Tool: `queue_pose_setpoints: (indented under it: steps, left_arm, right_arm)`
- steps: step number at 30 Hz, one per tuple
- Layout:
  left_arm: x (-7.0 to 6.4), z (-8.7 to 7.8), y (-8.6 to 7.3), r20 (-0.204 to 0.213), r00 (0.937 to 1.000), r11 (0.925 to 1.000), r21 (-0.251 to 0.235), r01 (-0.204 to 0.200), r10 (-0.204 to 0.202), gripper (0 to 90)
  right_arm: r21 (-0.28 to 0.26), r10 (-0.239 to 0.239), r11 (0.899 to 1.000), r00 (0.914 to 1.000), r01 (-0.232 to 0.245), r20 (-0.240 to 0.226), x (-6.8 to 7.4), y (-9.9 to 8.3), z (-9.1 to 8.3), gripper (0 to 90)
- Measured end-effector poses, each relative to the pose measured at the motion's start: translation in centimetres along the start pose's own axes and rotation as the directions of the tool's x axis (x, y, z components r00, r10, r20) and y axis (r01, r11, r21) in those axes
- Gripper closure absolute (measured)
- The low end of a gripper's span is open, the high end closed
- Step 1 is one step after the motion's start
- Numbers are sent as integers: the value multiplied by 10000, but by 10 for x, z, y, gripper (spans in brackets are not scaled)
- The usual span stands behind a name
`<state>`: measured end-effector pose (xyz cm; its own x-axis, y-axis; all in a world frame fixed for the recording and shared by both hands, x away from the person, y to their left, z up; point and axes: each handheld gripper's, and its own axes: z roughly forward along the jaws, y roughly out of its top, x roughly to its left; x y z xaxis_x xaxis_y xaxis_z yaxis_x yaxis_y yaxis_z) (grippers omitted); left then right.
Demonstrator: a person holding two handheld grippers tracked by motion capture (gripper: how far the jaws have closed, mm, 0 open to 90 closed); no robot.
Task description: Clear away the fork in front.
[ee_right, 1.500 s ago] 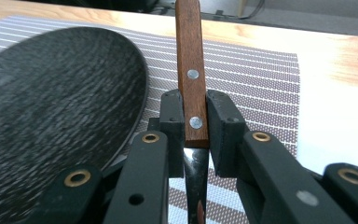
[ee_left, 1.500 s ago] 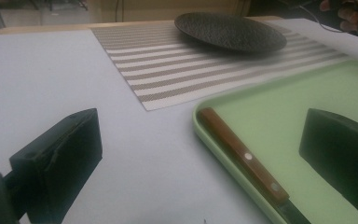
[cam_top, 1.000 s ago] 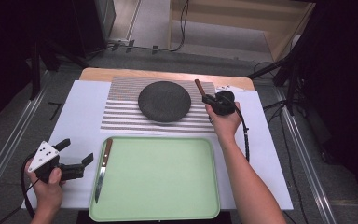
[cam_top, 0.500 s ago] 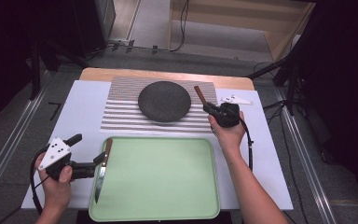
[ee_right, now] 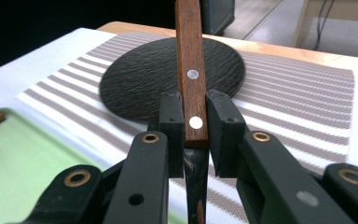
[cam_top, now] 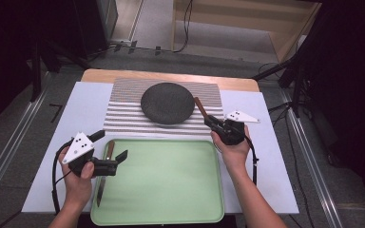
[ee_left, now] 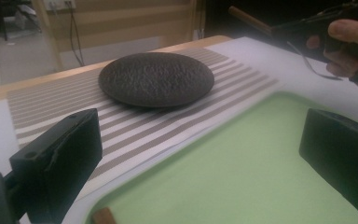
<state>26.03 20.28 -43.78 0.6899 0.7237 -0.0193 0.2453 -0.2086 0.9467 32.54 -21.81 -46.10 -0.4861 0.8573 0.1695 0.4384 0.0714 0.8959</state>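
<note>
1. Cutlery work sits roughly at its midpoint, by our reading: at the far left of the high view we hold the left gripper (cam_top: 116, 160) over the left rim of the green tray (cam_top: 171, 190), its jaws spread wide with nothing between them.
2. Just under those jaws lies a knife (cam_top: 103, 175), wooden handle toward the striped mat (cam_top: 123, 114) and blade toward us, along the tray's left edge. In the left gripper view we see the end of its handle (ee_left: 103, 217) at the bottom, between the two parted jaws, so we judge this piece either just set down or about to be picked up; we cannot tell which.
3. Toward the middle, the dark round plate (cam_top: 167, 103) rests on the striped mat, apart from both grippers and with nothing on it.
4. To the right, we hold the right gripper (cam_top: 210, 119) just beside the plate's right edge and above the tray's far right corner. Its jaws are clenched on the wooden handle of a second utensil (ee_right: 190, 70), which points up and away over the plate; its working end is hidden below the jaws.
5. What is left, as we judge it: the gripped utensil has yet to be laid down on the worktop, and the knife on the tray awaits its final place.
</note>
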Motion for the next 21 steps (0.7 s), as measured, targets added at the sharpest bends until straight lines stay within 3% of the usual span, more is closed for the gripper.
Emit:
queue_pose_setpoints:
  steps: [8, 16, 21]
  left_arm:
    - [-12, 18, 7, 535, 9984, 9997, -88, 210, -205, 0]
    - [-22, 33, 12, 827, 9955, 9988, -122, 478, -466, 0]
    - [-26, 42, 13, 1227, 9882, 9953, -192, 945, -915, 0]
  right_arm:
    - [-344, -4, 9994, 9993, -8, -365, 13, -14, -18, 761]
    - [-587, -333, 9978, 9972, 294, -669, 26, -20, -30, 760]
    - [-660, -514, 9968, 9947, 456, -894, 36, -25, -31, 761]
